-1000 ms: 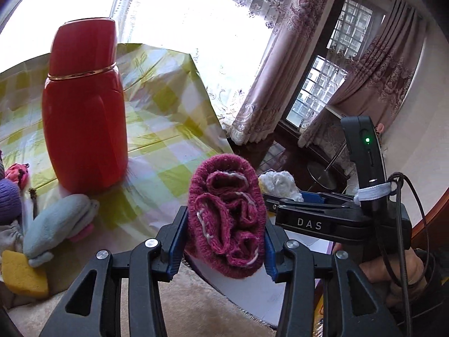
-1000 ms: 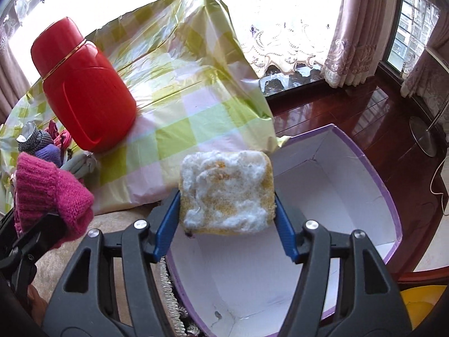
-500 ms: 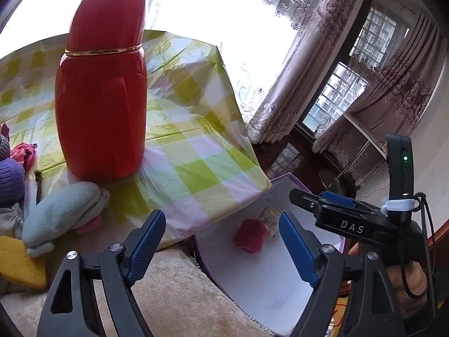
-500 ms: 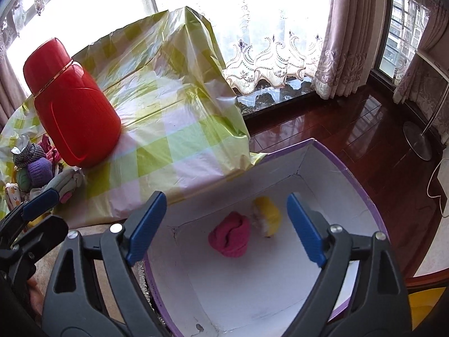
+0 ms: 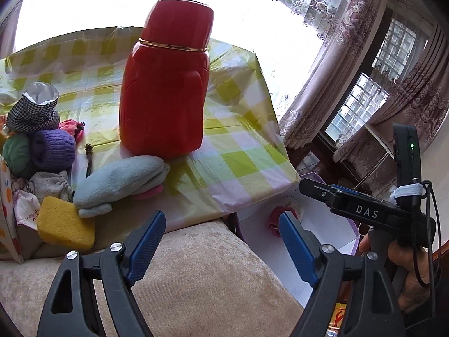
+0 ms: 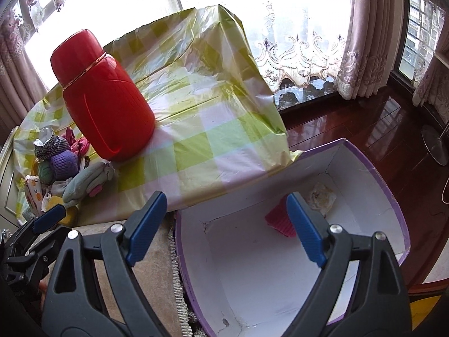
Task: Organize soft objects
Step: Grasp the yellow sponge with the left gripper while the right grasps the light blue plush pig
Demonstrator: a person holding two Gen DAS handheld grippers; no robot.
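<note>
A white box with a purple rim [image 6: 376, 174] stands below the table edge. In it lie a magenta knitted roll [image 6: 277, 220] and a yellowish-white sponge [image 6: 321, 198]. My right gripper [image 6: 224, 226] is open and empty above the box's near-left side. My left gripper [image 5: 221, 241] is open and empty over a beige cushion [image 5: 202, 275]. On the table's left lie a pale blue sock bundle [image 5: 120, 179], a yellow sponge [image 5: 64, 224], a purple roll [image 5: 53, 148], a green roll [image 5: 16, 151] and a checked pouch [image 5: 33, 109]. The box also shows in the left wrist view [image 5: 334, 236].
A tall red flask [image 5: 165, 84] stands on the yellow-checked tablecloth [image 5: 241, 157], right behind the sock bundle. The right gripper's body [image 5: 364, 210] crosses the left wrist view. Dark wooden floor [image 6: 378, 129], curtains and a lamp base [image 6: 433, 143] lie beyond the box.
Both grippers opened and dropped the magenta roll and the sponge into the box. Both then drew back and to the left, toward the pile.
</note>
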